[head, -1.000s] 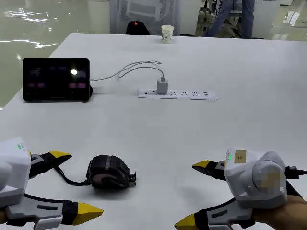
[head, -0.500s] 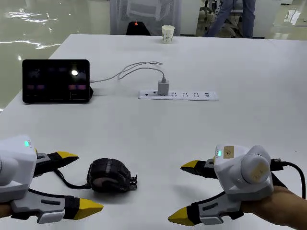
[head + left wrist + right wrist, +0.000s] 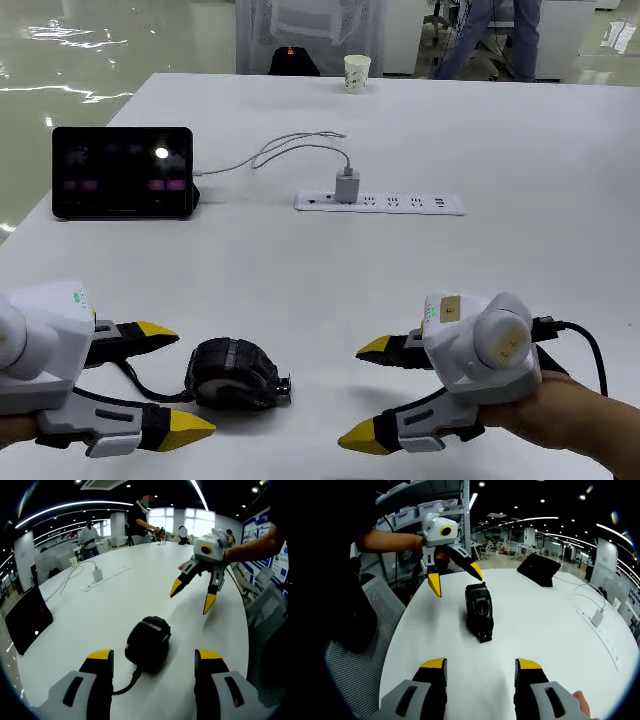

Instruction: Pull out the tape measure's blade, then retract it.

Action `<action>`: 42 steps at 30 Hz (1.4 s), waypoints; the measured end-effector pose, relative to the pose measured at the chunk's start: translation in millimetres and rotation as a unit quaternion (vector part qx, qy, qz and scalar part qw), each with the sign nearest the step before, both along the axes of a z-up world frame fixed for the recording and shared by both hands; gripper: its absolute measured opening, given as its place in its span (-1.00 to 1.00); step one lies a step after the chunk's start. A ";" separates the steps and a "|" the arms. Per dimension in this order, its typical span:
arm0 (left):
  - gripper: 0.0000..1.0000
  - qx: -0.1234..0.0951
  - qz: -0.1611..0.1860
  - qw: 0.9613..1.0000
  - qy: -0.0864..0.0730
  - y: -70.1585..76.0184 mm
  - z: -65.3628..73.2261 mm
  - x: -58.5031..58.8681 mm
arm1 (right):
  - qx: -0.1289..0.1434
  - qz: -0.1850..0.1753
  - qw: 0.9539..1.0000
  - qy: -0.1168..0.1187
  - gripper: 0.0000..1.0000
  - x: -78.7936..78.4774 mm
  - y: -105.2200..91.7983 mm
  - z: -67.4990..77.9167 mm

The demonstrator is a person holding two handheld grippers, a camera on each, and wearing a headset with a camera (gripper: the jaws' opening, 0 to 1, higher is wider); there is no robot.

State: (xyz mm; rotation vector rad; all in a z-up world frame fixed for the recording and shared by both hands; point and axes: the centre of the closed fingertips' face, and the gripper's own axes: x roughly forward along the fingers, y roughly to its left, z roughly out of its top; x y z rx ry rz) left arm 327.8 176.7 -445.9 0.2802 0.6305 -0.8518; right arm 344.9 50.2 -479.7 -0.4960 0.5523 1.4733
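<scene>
A black tape measure (image 3: 235,372) lies on the white table (image 3: 300,270), its blade fully wound in and a black lanyard trailing to its left. My left gripper (image 3: 180,380) is open, its yellow fingertips on either side of the case's left end without touching it. In the left gripper view the case (image 3: 148,641) sits just ahead of that gripper (image 3: 154,656). My right gripper (image 3: 362,393) is open and empty, a short way right of the case. The right gripper view has the tape measure (image 3: 480,611) ahead of the open right gripper (image 3: 481,664), with the left gripper (image 3: 455,579) beyond.
A dark tablet (image 3: 122,172) stands at the left of the table. A white power strip (image 3: 400,203) with a charger (image 3: 347,185) and cable lies mid-table. A paper cup (image 3: 356,72) sits at the far edge. People stand in the background.
The right gripper has moved left toward the tape measure. The left gripper has edged right, closer around the case. The tape measure has stayed put.
</scene>
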 end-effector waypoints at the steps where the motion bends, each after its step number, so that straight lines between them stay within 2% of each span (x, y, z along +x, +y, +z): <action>1: 0.20 0.001 -0.001 1.000 0.000 -0.1 -0.3 0.9 | -0.001 0.002 1.000 -0.001 0.02 0.8 1.4 -0.2; 9: 0.10 0.017 -0.020 1.000 0.003 -3.5 -6.2 6.6 | -0.009 0.028 1.000 -0.005 -0.12 3.3 16.0 -5.0; 22: -0.04 0.049 -0.056 0.997 0.017 -3.7 -16.6 12.1 | -0.025 0.063 0.998 -0.013 -0.31 6.5 35.6 -14.5; 31: -0.17 0.070 -0.084 0.994 0.024 -5.8 -20.8 16.3 | -0.036 0.081 0.996 -0.016 -0.45 7.8 47.5 -22.7; 42: -0.32 0.092 -0.115 0.988 0.037 -6.7 -28.4 15.9 | -0.045 0.088 0.995 -0.006 -0.58 9.4 56.4 -33.6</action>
